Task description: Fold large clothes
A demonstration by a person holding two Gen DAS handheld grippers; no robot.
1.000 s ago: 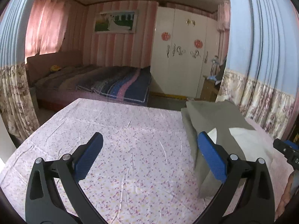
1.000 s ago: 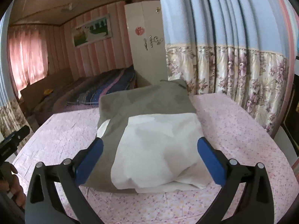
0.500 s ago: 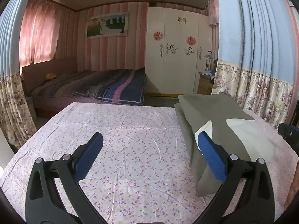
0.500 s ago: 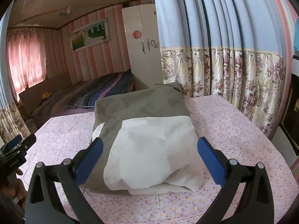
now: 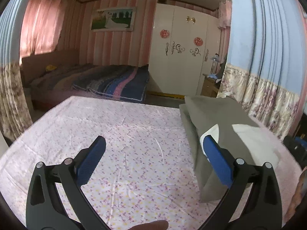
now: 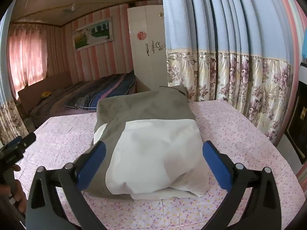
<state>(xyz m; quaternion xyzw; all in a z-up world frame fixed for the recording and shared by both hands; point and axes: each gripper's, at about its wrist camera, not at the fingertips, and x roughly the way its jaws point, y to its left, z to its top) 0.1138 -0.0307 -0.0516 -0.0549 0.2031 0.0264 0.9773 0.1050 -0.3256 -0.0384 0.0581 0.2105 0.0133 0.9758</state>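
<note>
Folded garment (image 6: 151, 143) lies on the table sheet (image 5: 124, 134), toward its right side, near the curtain (image 6: 239, 80) behind it. Right gripper (image 6: 153, 159) hangs in front of the garment; left gripper (image 5: 153, 157) sits over bare sheet left of it. Bed (image 5: 107, 82) stands beyond the table's far edge, wardrobe (image 5: 182, 57) right of the bed.

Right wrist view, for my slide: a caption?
Open right gripper above folded grey-and-white garment on floral sheet.
</note>
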